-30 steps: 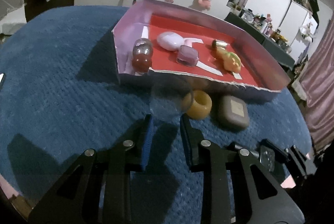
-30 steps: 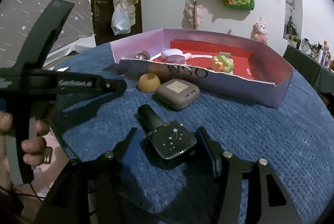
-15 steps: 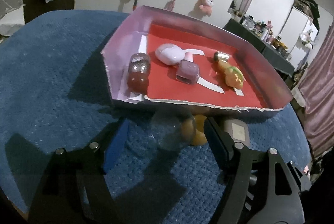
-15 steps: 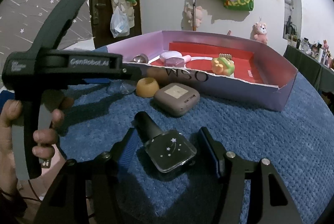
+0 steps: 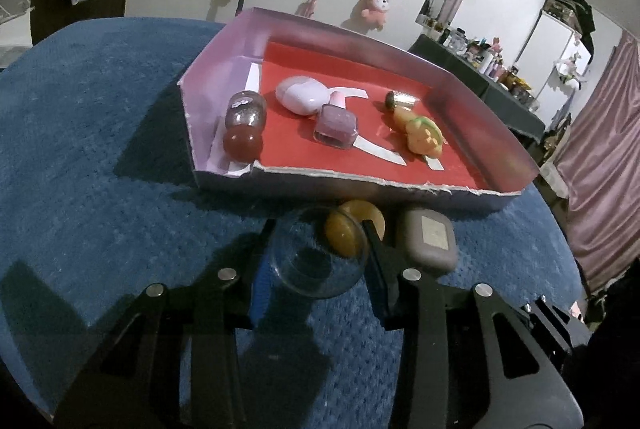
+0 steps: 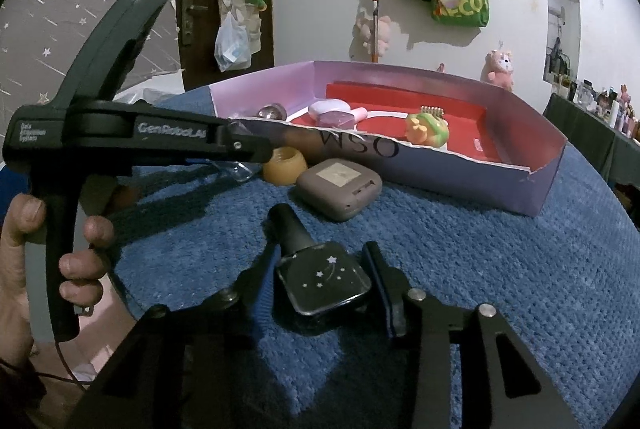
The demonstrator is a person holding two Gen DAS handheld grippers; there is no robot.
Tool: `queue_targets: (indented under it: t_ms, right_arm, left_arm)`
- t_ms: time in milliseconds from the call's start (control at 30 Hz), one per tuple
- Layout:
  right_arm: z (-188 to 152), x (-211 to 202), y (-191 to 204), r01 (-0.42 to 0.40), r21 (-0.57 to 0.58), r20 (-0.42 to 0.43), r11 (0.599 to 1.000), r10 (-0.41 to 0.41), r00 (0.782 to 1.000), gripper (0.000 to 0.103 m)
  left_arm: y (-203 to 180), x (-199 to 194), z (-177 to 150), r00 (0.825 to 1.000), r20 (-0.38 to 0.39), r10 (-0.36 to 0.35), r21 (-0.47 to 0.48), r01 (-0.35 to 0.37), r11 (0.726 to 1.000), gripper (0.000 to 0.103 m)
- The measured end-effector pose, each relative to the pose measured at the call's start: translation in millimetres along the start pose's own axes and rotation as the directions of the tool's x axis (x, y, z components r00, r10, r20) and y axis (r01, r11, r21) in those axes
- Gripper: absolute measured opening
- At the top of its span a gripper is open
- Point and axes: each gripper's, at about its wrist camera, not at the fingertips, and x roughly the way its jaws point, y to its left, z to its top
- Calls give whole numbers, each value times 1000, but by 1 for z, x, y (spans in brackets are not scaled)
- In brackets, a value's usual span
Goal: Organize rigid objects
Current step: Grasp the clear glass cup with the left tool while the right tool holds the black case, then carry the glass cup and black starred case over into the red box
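Left tongs [image 5: 318,261] closing around clear dome [image 5: 318,261], right tongs [image 6: 322,289] around dark bottle [image 6: 320,275], beside box's torn edge [image 5: 360,177].

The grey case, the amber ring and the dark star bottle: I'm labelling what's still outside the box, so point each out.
grey case [image 6: 339,185], right wrist view, on its lid.
amber ring [image 6: 285,168], right wrist view, on its side wall.
dark star bottle [image 6: 326,279], right wrist view, on its flat face.

We are seeing a bowl [image 5: 318,261] sitting between the left gripper [image 5: 318,257]'s closing jaws, on the table [image 5: 100,157]. Just beyond those jaws a ring [image 5: 354,231] and a case [image 5: 426,239] are lying side by side, before the tray [image 5: 360,185]. A bottle [image 6: 320,273] is lying between the right gripper [image 6: 324,281]'s closing jaws, the case ahead of it.
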Motion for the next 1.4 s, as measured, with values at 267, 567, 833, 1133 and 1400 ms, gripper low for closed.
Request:
queue_targets:
  t_ms: [267, 567, 833, 1133, 1400]
  right_arm:
    - [7, -7, -4, -39, 34, -11, 999, 40, 999, 44]
    - [22, -21, -11, -74, 80, 16, 994, 72, 997, 44]
    - [34, -29, -18, -97, 111, 38, 989, 93, 995, 44]
    - [57, -35, -21, -94, 87, 79, 992, 87, 993, 44]
    - [73, -33, -26, -101, 77, 96, 992, 94, 991, 44]
  left_arm:
    - [-2, -19, -12, 1000, 7, -24, 5, 24, 1000, 37]
    - [-7, -36, -14, 998, 35, -51, 25, 50, 998, 37]
    - [-12, -44, -9, 996, 58, -66, 38, 63, 997, 37]
    - [-18, -44, 3, 994, 79, -70, 62, 65, 996, 37]
    - [-25, -44, 13, 993, 98, -69, 83, 61, 995, 37]
